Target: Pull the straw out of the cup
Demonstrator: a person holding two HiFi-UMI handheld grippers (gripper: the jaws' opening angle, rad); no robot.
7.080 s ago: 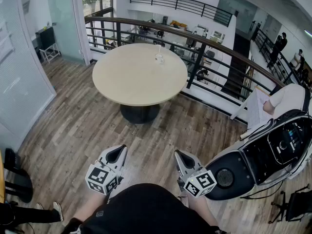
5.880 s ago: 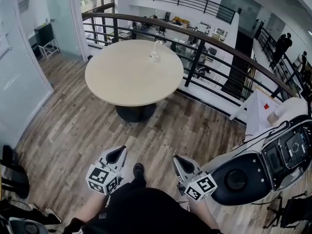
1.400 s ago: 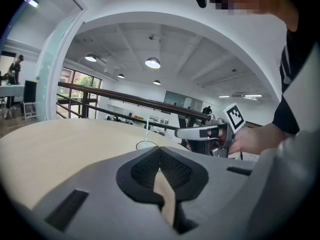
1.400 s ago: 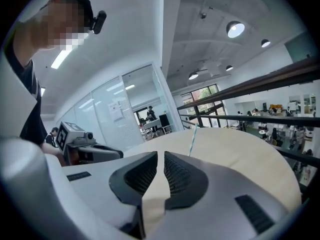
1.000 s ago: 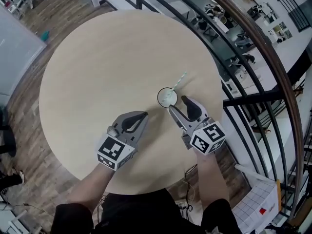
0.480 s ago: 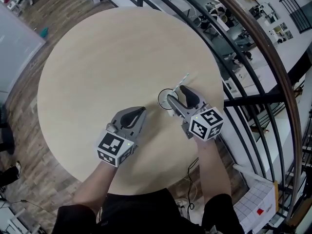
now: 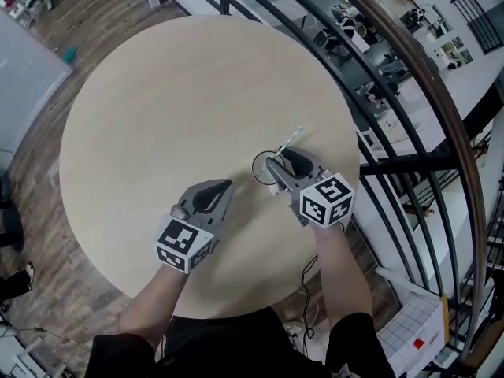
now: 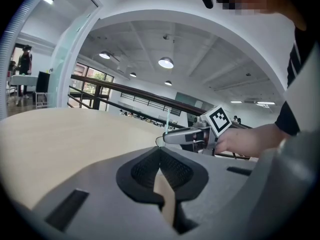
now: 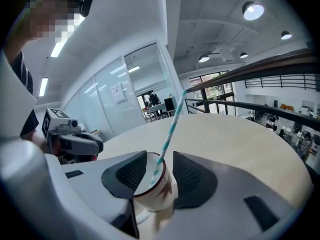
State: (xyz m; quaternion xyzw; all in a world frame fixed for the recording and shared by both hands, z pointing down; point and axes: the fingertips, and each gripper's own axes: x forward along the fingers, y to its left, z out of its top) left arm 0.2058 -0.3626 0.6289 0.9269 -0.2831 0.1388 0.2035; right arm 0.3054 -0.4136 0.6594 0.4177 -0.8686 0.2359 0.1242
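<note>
Right claw [image 7: 276,164] just closed onto cup [image 9: 162,194]; left claw [image 8: 160,156] pinched together, empty. Straw [image 9: 172,119] looks light and crushable: pinch gently above cup's rim.

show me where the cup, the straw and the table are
cup [image 9: 159,194], right gripper view, on its white side wall
straw [image 9: 170,131], right gripper view, on the striped shaft above the rim
table [image 7: 157,109], head view, on the bare top
</note>
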